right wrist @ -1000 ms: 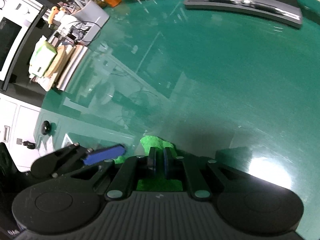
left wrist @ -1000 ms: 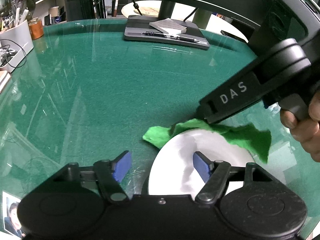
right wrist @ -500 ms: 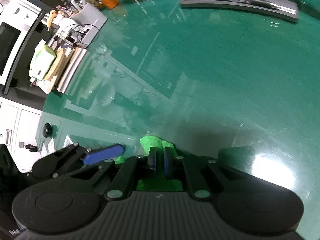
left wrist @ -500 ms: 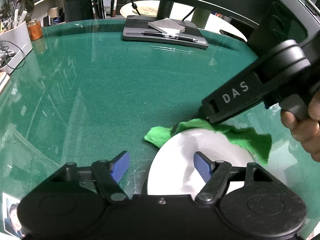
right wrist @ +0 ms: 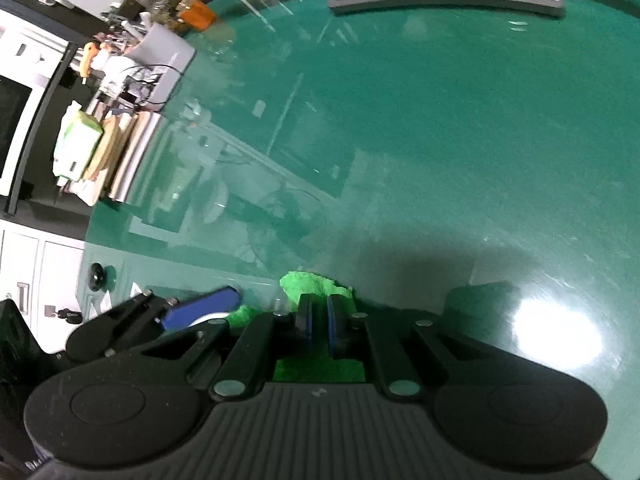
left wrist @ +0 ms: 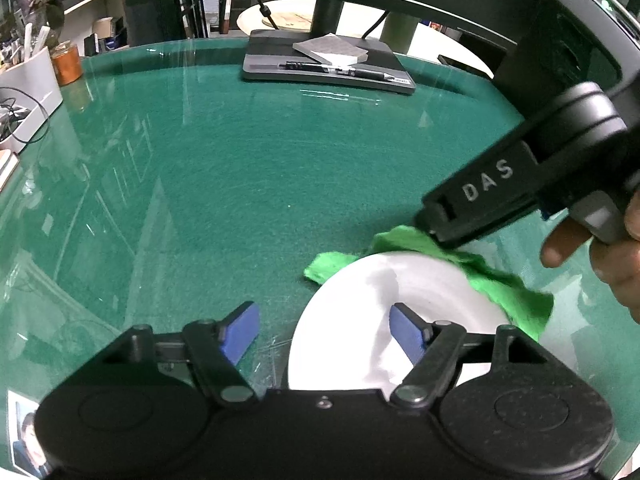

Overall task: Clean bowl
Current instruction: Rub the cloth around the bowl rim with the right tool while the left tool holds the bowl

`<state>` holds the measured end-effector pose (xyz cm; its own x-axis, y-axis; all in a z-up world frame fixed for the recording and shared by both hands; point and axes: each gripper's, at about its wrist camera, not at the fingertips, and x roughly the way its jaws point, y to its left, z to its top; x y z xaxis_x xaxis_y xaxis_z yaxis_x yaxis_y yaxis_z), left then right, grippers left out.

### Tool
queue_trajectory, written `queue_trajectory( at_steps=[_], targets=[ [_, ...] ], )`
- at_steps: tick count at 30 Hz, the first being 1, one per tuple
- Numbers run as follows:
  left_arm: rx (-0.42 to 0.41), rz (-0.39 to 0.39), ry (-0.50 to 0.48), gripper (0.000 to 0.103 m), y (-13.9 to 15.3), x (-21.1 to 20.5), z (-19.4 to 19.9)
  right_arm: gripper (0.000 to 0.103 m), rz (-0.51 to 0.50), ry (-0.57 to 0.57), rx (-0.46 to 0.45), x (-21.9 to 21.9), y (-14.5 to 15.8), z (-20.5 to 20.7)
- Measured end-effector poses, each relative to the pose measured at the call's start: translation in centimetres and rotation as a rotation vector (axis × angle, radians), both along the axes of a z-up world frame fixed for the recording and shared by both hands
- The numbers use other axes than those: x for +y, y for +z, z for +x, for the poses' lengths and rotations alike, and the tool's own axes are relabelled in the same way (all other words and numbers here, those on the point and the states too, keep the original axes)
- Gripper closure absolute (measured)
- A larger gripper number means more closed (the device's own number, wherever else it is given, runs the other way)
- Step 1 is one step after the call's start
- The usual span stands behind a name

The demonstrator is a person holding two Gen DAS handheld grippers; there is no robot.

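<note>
The cloth (left wrist: 500, 280) is pinched by the right gripper (right wrist: 318, 322) over the bowl (left wrist: 400, 320) rim — the left gripper (left wrist: 324, 334) is spread, one finger inside.

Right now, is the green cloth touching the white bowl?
Touching. The left wrist view shows the green cloth, pinched by the right gripper, draped over the far rim of the white bowl with no gap.

An office: a glass-topped green table (left wrist: 240, 168) carries a monitor stand (left wrist: 328, 68) at upper centre with a pen (left wrist: 332, 70) and notepad (left wrist: 330, 50); upper left, a grey organiser (left wrist: 28, 92) with cables; stacked books (right wrist: 116, 152) at left.
</note>
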<state>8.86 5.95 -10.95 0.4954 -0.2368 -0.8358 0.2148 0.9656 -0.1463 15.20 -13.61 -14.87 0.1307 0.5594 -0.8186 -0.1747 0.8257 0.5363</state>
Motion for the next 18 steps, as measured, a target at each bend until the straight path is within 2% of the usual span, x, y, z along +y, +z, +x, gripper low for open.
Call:
queue_trajectory(
  at_steps=[8, 11, 18],
  targets=[
    [-0.002, 0.005, 0.000, 0.027, -0.1, -0.1, 0.0, 0.094, 0.010, -0.056, 0.050, -2.6, -0.6, -1.2],
    [0.001, 0.020, 0.005, 0.021, -0.1, -0.2, 0.0, 0.095, 0.029, -0.078, 0.053, -2.4, -0.8, -0.9],
    [0.002, 0.025, 0.008, 0.021, -0.2, -0.1, 0.1, 0.095, 0.049, -0.078, 0.052, -2.2, -0.8, -0.9]
  ],
)
